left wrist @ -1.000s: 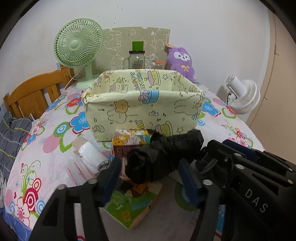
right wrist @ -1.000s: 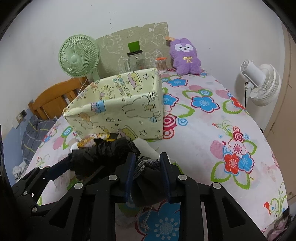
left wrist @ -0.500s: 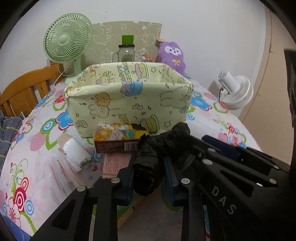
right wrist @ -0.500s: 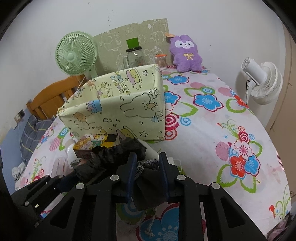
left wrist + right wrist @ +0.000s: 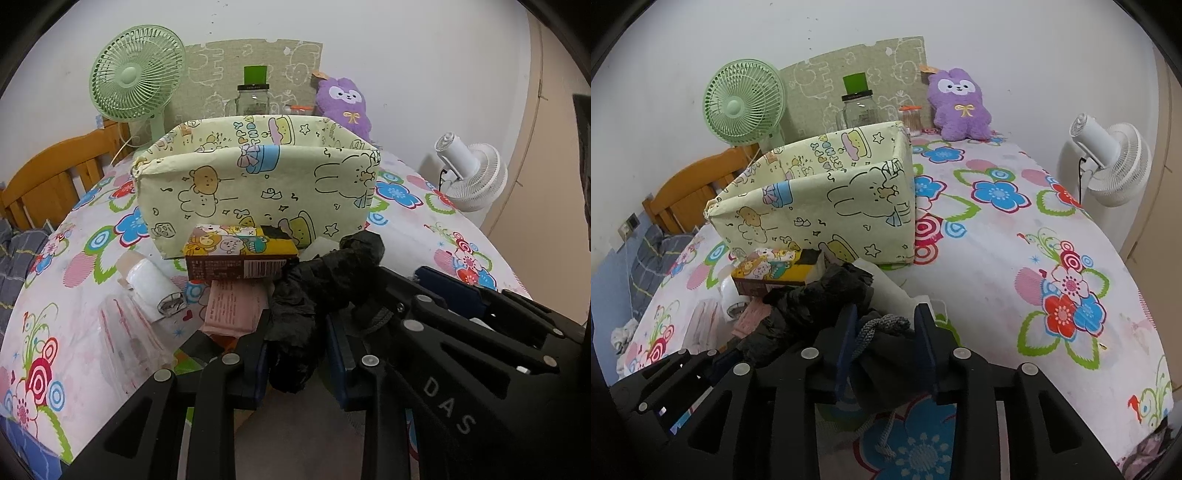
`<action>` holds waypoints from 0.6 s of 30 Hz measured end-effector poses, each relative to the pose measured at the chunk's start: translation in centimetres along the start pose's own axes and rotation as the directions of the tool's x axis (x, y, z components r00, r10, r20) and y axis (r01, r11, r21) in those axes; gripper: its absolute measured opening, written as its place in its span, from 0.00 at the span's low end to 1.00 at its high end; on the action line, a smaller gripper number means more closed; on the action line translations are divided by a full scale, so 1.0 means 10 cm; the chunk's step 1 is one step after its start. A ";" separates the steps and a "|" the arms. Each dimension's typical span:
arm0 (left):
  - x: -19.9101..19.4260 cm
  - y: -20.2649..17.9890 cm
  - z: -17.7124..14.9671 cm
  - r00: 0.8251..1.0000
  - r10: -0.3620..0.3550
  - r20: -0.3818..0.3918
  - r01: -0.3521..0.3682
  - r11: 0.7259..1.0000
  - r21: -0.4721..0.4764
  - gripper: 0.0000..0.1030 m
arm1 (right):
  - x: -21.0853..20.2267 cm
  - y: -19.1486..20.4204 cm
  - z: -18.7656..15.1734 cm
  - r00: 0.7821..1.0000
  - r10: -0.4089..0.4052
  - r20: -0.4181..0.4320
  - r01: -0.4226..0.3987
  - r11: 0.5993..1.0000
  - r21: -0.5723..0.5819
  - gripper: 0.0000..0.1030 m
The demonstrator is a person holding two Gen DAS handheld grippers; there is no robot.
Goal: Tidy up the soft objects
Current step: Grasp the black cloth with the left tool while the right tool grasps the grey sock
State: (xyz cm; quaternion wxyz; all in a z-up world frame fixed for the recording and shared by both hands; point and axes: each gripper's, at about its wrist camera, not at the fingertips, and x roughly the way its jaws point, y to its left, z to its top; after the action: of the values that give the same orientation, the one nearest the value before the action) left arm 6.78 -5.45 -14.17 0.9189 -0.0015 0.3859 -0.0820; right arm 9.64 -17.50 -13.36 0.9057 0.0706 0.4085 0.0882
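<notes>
Our left gripper has just clamped the black cloth bundle lying before the yellow fabric bin, while our right gripper is opening around its other end, so 1 hand can carry it in.

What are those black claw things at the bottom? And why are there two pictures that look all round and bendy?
Those claws are two grabbing tools that a person holds, one in each hand. Each tool carries a small camera with a very wide lens, which bends the picture. One picture looks along the left gripper, the other along the right gripper.

Both show the same table with a flowery tablecloth. On it stand a yellow cartoon fabric bin, a small printed box, a green fan, a glass jar and a purple plush toy.

The left gripper is squeezing a crumpled black bundle. The right gripper has a dark pouch with a grey cord between its jaws, which are just opening.
</notes>
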 end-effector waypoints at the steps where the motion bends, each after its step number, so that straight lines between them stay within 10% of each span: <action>1: -0.01 -0.01 -0.01 1.000 0.003 0.001 -0.003 1.000 0.001 0.26 | -0.01 -0.01 -0.01 1.000 -0.003 -0.001 0.003 1.000 0.000 0.45; 3: -0.03 -0.02 -0.02 1.000 0.010 0.004 -0.011 1.000 0.006 0.26 | -0.03 -0.03 -0.02 1.000 -0.016 -0.008 0.016 1.000 0.006 0.61; 8: -0.06 -0.06 -0.09 1.000 0.013 -0.002 -0.013 1.000 0.013 0.26 | -0.04 -0.09 -0.09 1.000 0.000 -0.026 0.001 0.999 0.032 0.62; 18: -0.12 -0.07 -0.09 1.000 0.004 0.009 -0.004 1.000 0.001 0.24 | -0.12 -0.02 -0.13 0.999 0.023 -0.026 -0.022 0.999 0.044 0.43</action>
State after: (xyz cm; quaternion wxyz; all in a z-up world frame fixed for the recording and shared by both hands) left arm 5.16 -5.90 -13.91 0.9208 -0.0008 0.3816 -0.0803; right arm 7.94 -17.86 -13.37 0.8973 0.0937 0.4217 0.0906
